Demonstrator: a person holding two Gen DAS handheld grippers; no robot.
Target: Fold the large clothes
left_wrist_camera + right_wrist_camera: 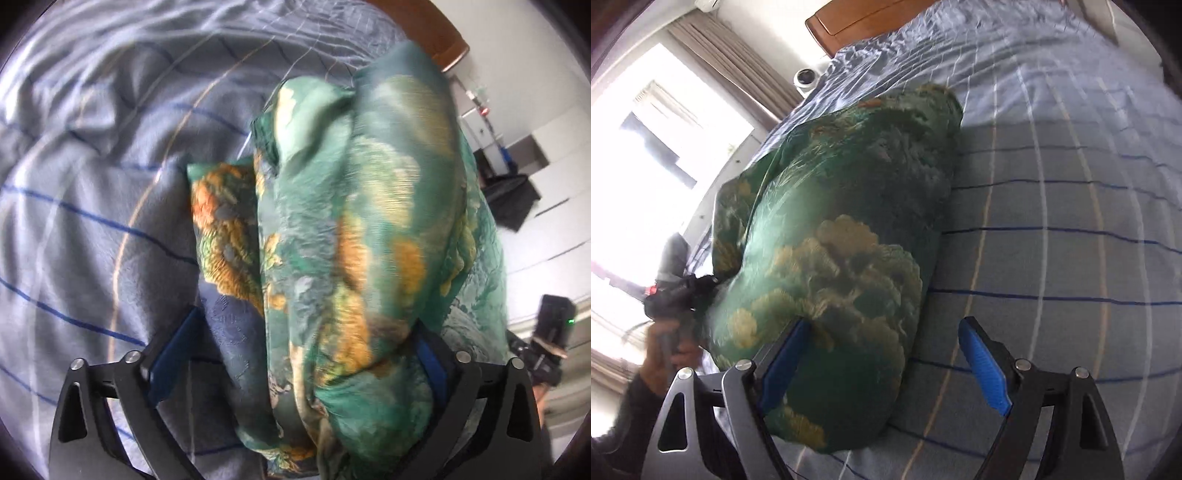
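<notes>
On the bed [1071, 206], over a grey-blue checked cover, lies the green garment [842, 236], a glossy fabric printed with gold and orange floral clusters, gathered into a long thick roll; a navy patterned layer [236, 332] shows beneath it in the left wrist view. My left gripper [295, 354] straddles one end of the roll, jaws at their widest, cloth bulging between them; whether the pads press I cannot tell. My right gripper [886, 354] stands wide open, one pad against the roll, the other clear above the cover.
</notes>
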